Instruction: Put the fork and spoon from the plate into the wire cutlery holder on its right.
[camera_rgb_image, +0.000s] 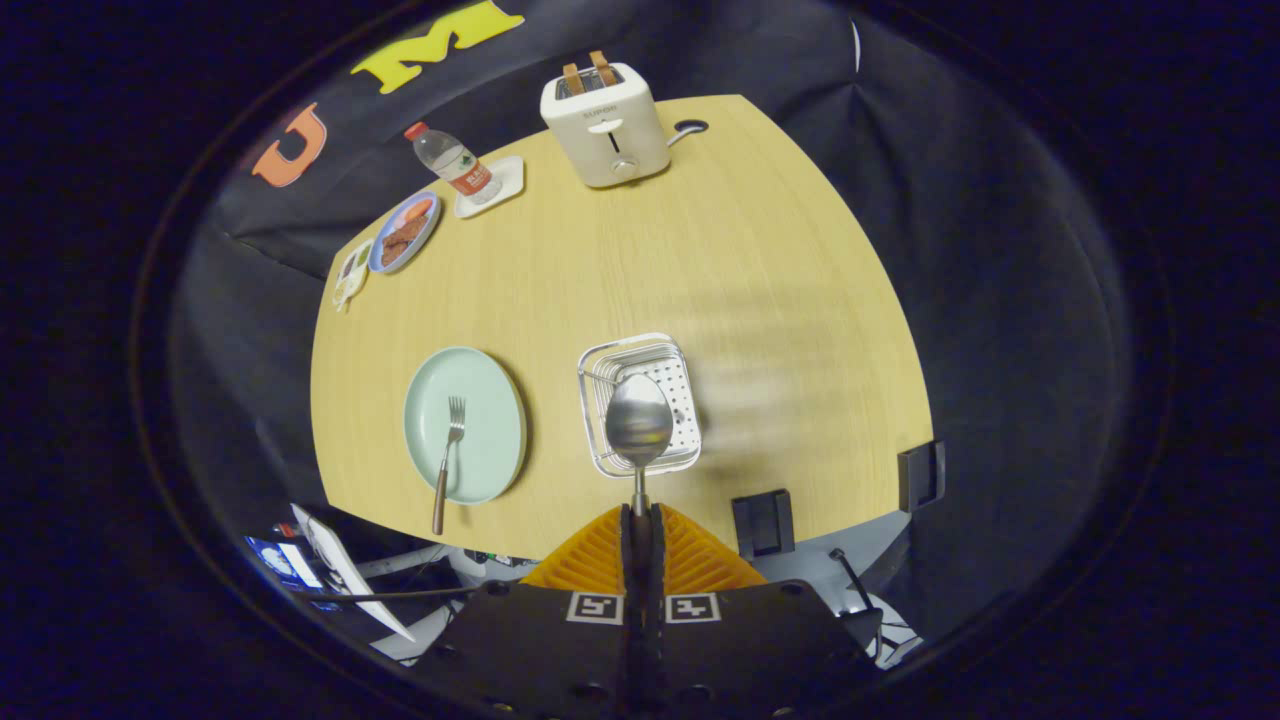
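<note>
My gripper (640, 515) is shut on the handle of a metal spoon (638, 420), held high above the wooden table (760, 300). The spoon's bowl points ahead and hangs over the wire cutlery holder (600, 365), a square basket with a white perforated insert. Left of the holder lies a pale green plate (490, 400). A fork (448, 460) with a wooden handle rests on the plate, tines pointing away, its handle sticking out over the plate's near rim.
At the far side stand a white toaster (605, 125) with two slices in it and a water bottle (452, 162) on a white coaster. A blue plate with food (404, 232) sits at the far left. Two dark brackets (762, 522) clamp the near table edge.
</note>
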